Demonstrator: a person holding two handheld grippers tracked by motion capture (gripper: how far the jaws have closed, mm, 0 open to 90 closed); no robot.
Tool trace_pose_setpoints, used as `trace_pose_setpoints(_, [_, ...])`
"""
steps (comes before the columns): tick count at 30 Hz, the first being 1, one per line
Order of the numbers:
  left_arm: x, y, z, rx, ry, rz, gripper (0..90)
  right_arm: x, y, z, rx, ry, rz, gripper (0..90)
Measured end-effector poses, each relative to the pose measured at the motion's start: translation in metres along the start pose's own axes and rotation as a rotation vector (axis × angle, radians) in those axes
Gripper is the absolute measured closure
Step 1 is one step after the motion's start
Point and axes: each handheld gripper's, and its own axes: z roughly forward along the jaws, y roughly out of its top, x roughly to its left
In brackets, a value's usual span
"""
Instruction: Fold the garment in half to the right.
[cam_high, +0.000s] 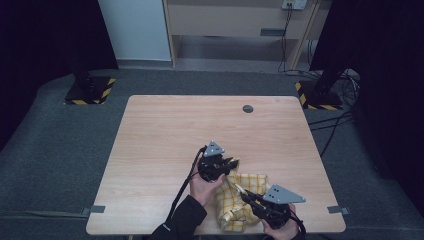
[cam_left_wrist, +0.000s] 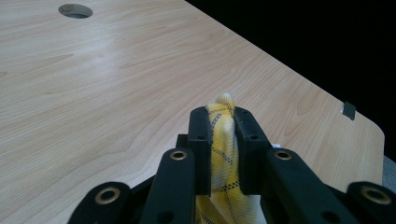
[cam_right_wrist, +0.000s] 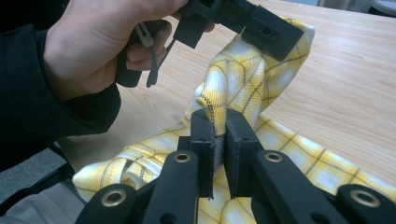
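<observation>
While both of my hands sit low at the near edge of the pale wooden table (cam_high: 165, 130), I've got the yellow checked cotton cloth (cam_high: 245, 197) pinched in two places. My left gripper (cam_high: 226, 165) is clenched on a bunched fold of it: in the left gripper view the fabric (cam_left_wrist: 223, 154) is squeezed tight between the two black pads and pokes out just past their tips, with bare tabletop (cam_left_wrist: 116, 84) stretching away beyond the jaws. A round grey grommet hole (cam_left_wrist: 75, 10) sits far ahead of them, well apart from anything I hold.

My right gripper (cam_high: 246, 196) is clamped on another fold. In the right gripper view a twisted ridge of the cloth (cam_right_wrist: 243, 84) rises straight out from between my pads (cam_right_wrist: 203, 140) and runs up to the left gripper (cam_right_wrist: 261, 28), which bites the far end of that same ridge just above and beyond my jaw tips. My left hand (cam_right_wrist: 93, 51) wraps its grip, off to the left of the jaws, dark sleeve (cam_right_wrist: 28, 93) below it.

The rest of the cloth lies slack and rumpled on the table under and to either side of the right jaws, part of it spread flat to their right.
</observation>
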Motion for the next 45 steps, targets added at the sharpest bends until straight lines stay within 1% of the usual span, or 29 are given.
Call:
trace_pose_setpoints(7, [-0.003, 0.001, 0.007, 0.013, -0.007, 0.008, 78.3, -0.006, -0.005, -0.005, 0.01, -0.019, 0.013, 82.8])
trace_pose_setpoints(13, [-0.009, 0.003, 0.018, 0.023, -0.015, 0.024, 78.3, -0.011, -0.011, -0.011, 0.015, -0.036, 0.029, 82.9])
trace_pose_setpoints(17, [-0.011, 0.003, 0.023, 0.023, -0.023, 0.027, 78.2, -0.014, -0.013, -0.014, 0.018, -0.045, 0.036, 82.9])
trace_pose_setpoints(18, [-0.013, 0.003, 0.025, 0.027, -0.023, 0.031, 78.1, -0.016, -0.015, -0.016, 0.021, -0.05, 0.046, 82.8])
trace_pose_setpoints(24, [-0.015, 0.004, 0.033, 0.032, -0.033, 0.029, 77.8, -0.021, -0.018, -0.02, 0.027, -0.069, 0.062, 82.8])
trace_pose_setpoints(30, [-0.018, 0.003, 0.043, 0.047, -0.037, 0.036, 77.4, -0.025, -0.022, -0.022, 0.046, -0.097, 0.073, 82.8])
trace_pose_setpoints(33, [-0.019, 0.002, 0.045, 0.053, -0.037, 0.042, 77.1, -0.027, -0.024, -0.023, 0.051, -0.102, 0.08, 82.7])
trace_pose_setpoints(35, [-0.019, 0.002, 0.048, 0.056, -0.037, 0.043, 76.8, -0.029, -0.026, -0.023, 0.066, -0.113, 0.088, 82.8])
trace_pose_setpoints(38, [-0.021, 0.001, 0.051, 0.06, -0.04, 0.05, 76.5, -0.029, -0.027, -0.023, 0.073, -0.123, 0.089, 82.8])
trace_pose_setpoints(40, [-0.022, 0.001, 0.054, 0.067, -0.045, 0.057, 75.2, -0.029, -0.028, -0.024, 0.086, -0.131, 0.098, 82.7])
trace_pose_setpoints(42, [-0.022, 0.001, 0.055, 0.067, -0.047, 0.06, 72.4, -0.029, -0.029, -0.024, 0.091, -0.136, 0.101, 82.5])
trace_pose_setpoints(43, [-0.022, 0.001, 0.056, 0.064, -0.05, 0.06, 72.4, -0.029, -0.029, -0.024, 0.091, -0.136, 0.101, 82.5])
trace_pose_setpoints(45, [-0.022, 0.001, 0.057, 0.06, -0.053, 0.062, 62.3, -0.029, -0.03, -0.025, 0.099, -0.14, 0.103, 82.1])
